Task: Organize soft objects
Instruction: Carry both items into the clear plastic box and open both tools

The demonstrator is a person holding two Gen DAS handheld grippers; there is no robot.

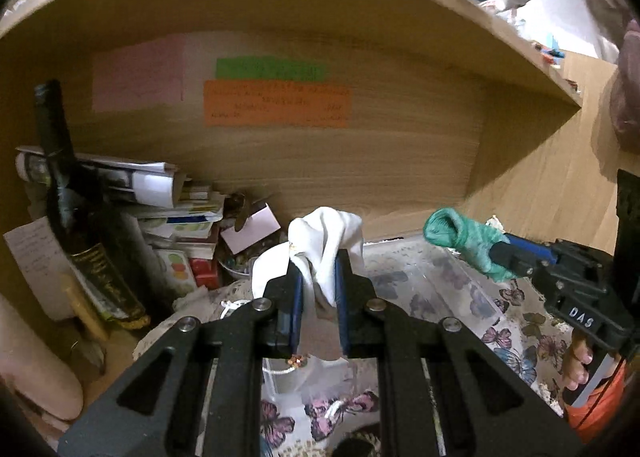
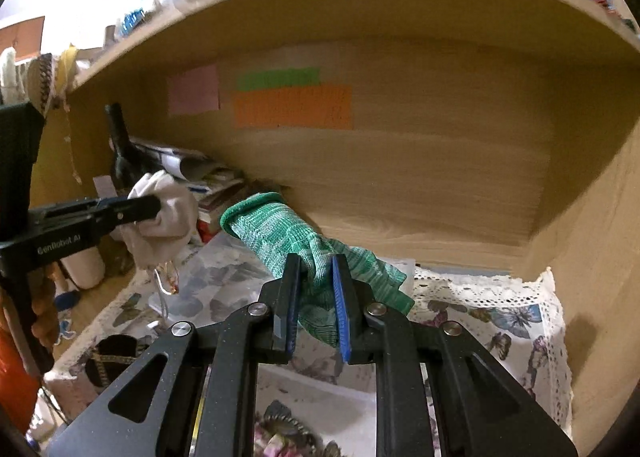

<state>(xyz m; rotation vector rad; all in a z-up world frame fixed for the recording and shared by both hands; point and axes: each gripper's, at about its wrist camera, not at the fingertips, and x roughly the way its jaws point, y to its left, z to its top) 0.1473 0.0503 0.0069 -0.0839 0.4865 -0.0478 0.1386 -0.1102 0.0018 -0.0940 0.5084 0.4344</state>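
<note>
My left gripper [image 1: 318, 263] is shut on a white cloth [image 1: 324, 241] and holds it up in the air in front of a wooden shelf niche. It also shows in the right wrist view [image 2: 158, 209], with the white cloth [image 2: 168, 221] bunched at its tip. My right gripper [image 2: 316, 263] is shut on a green knitted sock [image 2: 280, 233], which sticks out to the upper left. In the left wrist view the right gripper [image 1: 500, 253] holds the green sock [image 1: 460, 237] at the right.
A clear plastic box [image 1: 420, 277] lies on a butterfly-print cloth [image 2: 500, 321] below both grippers. A dark bottle [image 1: 72, 217] and a stack of papers [image 1: 152, 193] stand at the left. Coloured notes [image 1: 276, 109] are stuck on the wooden back wall.
</note>
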